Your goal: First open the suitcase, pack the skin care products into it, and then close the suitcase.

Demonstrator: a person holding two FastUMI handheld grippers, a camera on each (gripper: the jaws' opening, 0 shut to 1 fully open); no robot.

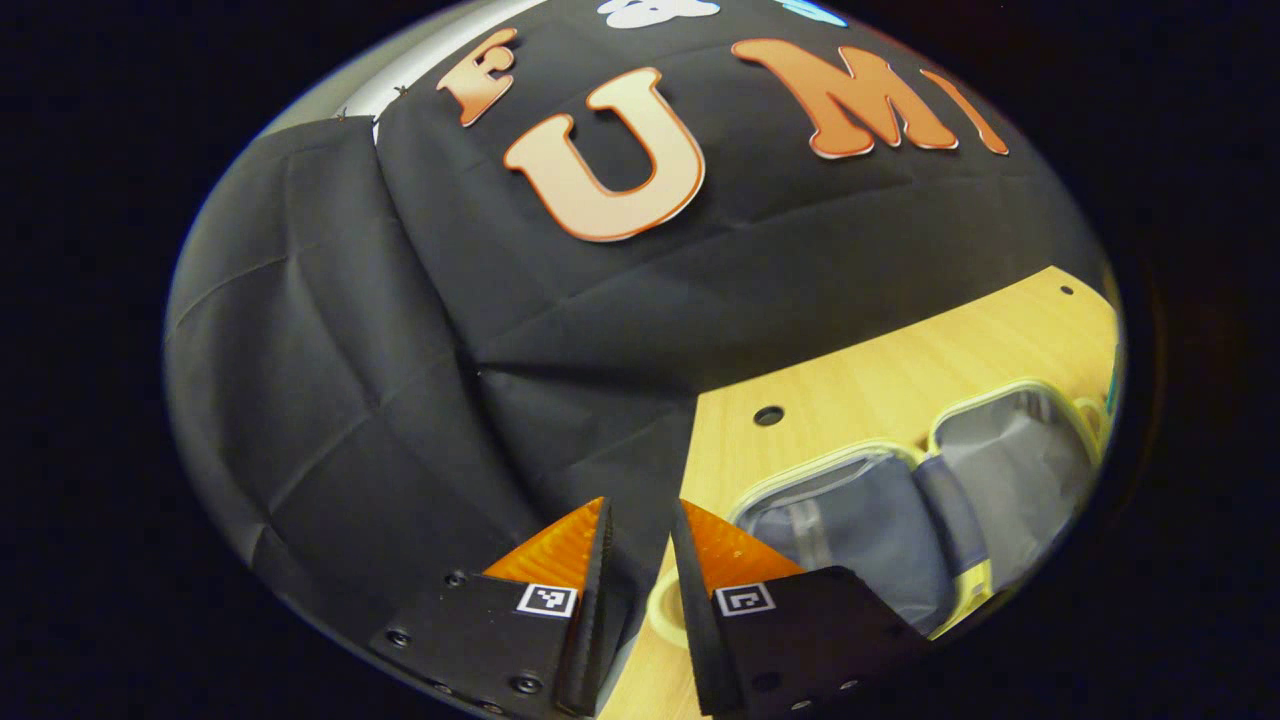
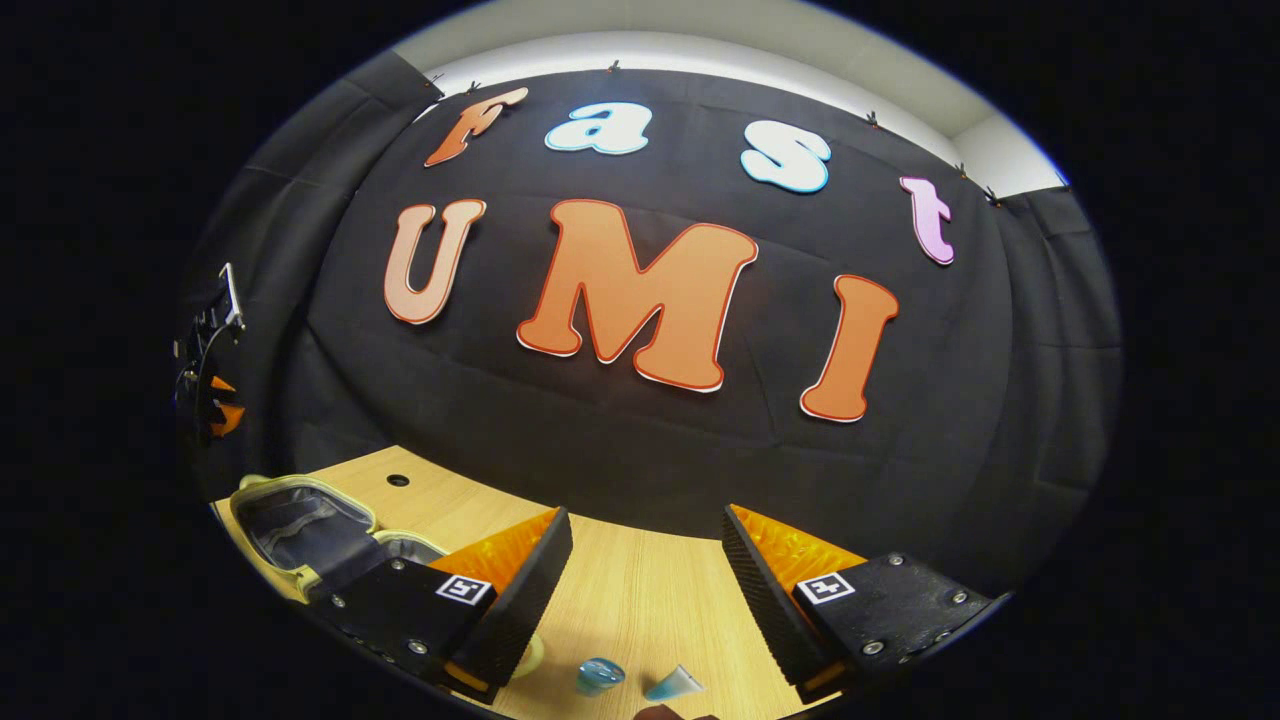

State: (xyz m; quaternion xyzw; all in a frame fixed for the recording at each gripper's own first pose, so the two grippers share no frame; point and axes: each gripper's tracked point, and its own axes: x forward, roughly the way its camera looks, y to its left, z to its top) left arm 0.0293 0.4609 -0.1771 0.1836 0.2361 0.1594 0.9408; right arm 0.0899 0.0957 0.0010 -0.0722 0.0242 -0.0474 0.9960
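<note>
Left gripper view looks over a pale wooden tabletop (image 1: 900, 380) with small round holes (image 1: 768, 415) in it, backed by a black cloth wall (image 1: 330, 380) whose folds hang down past the tabletop's edge. The suitcase (image 1: 900, 500) lies open and flat near that edge, its two grey-lined halves side by side with a pale yellow rim. The left gripper (image 1: 640, 530) hangs above the tabletop's edge just beside the suitcase, tilted, its jaws nearly together with a narrow gap and nothing between them; a pale yellow rounded thing (image 1: 665, 605) shows just below them, what it is I cannot tell.

Right gripper view shows the same tabletop (image 2: 640, 590) under the cloth wall, with a strip of light wall (image 2: 700, 45) above the cloth. The right gripper (image 2: 645, 545) is held level over the tabletop, jaws wide apart and empty. Below it, near the tabletop's near edge, stand a small blue jar (image 2: 600, 676) and a pale blue tube (image 2: 675, 684), close together, well apart from the suitcase (image 2: 300, 525).
</note>
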